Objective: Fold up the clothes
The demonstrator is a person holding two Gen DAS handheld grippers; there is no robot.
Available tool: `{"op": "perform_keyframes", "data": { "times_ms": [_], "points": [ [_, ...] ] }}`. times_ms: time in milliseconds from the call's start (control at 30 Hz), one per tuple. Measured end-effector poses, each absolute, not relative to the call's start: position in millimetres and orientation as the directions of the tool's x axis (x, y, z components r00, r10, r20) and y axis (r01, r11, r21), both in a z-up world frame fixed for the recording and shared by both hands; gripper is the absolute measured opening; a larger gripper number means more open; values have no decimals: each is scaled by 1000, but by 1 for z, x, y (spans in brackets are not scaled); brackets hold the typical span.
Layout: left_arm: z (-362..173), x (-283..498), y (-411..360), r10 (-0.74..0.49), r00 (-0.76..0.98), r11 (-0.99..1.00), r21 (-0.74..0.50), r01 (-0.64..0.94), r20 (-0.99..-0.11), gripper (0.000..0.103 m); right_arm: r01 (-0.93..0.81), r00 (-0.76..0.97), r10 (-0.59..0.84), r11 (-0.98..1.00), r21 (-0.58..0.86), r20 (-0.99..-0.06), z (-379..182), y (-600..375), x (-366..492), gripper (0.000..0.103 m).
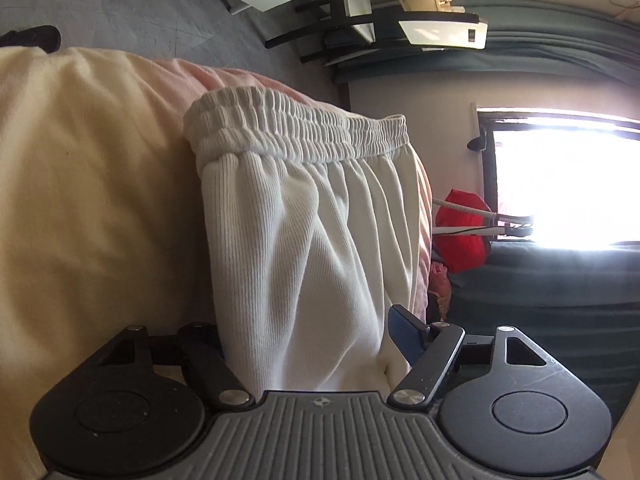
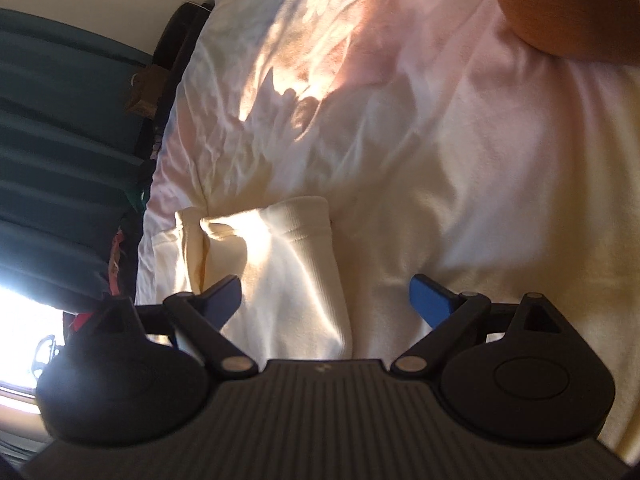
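From the left wrist we look along the fingers, rolled sideways, very close on the white pants [image 1: 304, 216], window beyond. From the right wrist we face down at the bed cover [image 2: 460, 184] from slightly farther. Both views share pants and cover.

White ribbed-knit cloth trousers [image 1: 304, 240] lie on matt, wrinkled bedsheet [image 2: 460, 160].

We get blown-out glare from the window [image 1: 568, 180], warm dappled sun patches on the bedding [image 2: 304, 92], soft blur, and heavy fisheye-bent edges.
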State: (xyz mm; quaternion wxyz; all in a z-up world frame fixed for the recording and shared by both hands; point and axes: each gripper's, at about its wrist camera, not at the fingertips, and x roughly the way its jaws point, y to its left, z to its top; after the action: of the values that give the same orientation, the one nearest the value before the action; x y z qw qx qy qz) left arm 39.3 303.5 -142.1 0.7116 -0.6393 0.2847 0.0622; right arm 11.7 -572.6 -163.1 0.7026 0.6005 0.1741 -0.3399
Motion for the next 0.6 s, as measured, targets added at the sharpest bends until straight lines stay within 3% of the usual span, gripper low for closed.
{"op": "perform_keyframes", "data": {
  "times_ms": [100,167,300,467,600],
  "points": [
    [-147,44,311,-246,827,171,-863,-476,-505,60,708,695,-267,95,700,-667,-163,-575,27,90],
    [-145,45,313,-210,820,184,-846,-501,-532,52,713,692,-264,102,694,-672,-162,-571,34,71],
    [-135,53,310,-144,813,257,-815,-520,-564,47,734,677,-283,194,651,-679,-155,-567,57,57],
    [-121,55,304,-85,813,328,-786,-523,-576,38,760,648,-295,195,619,-702,-162,-571,59,11],
    [-100,55,292,-13,828,404,-760,-508,-560,29,723,686,-317,206,659,-655,-155,-572,47,6]
  ]
}}
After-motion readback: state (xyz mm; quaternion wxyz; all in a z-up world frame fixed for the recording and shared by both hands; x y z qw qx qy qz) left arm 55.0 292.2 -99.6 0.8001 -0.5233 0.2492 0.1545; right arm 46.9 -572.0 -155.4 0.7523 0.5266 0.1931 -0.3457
